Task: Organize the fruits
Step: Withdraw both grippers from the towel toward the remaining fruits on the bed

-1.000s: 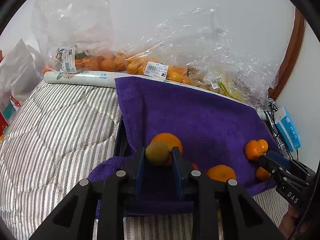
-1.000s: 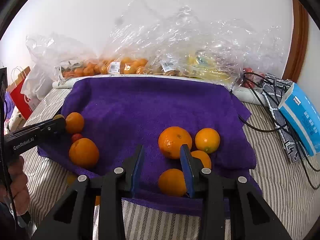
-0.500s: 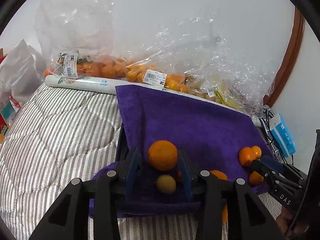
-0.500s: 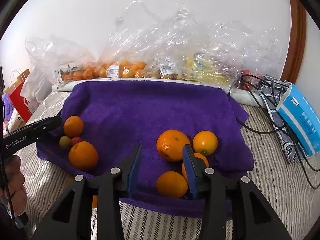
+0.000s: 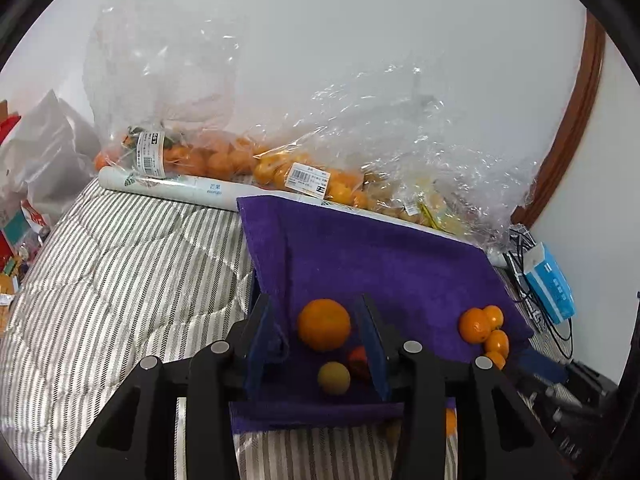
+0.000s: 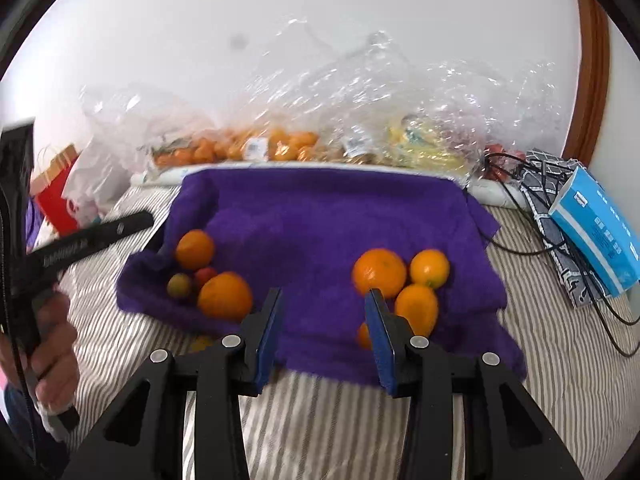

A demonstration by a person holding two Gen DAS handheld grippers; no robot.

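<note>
On the purple towel (image 6: 320, 216) two little clusters sit well apart: at the left end a small yellow-green fruit (image 6: 179, 285) nestles against a small red fruit (image 6: 205, 276), flanked by a big orange (image 6: 225, 295) in front and a smaller orange (image 6: 195, 249) behind. Over at the right, four more oranges huddle touching, a large round one (image 6: 379, 272) beside a yellower one (image 6: 429, 268), an oval one (image 6: 416, 309) below, and a fourth (image 6: 363, 336) only half seen.
</note>
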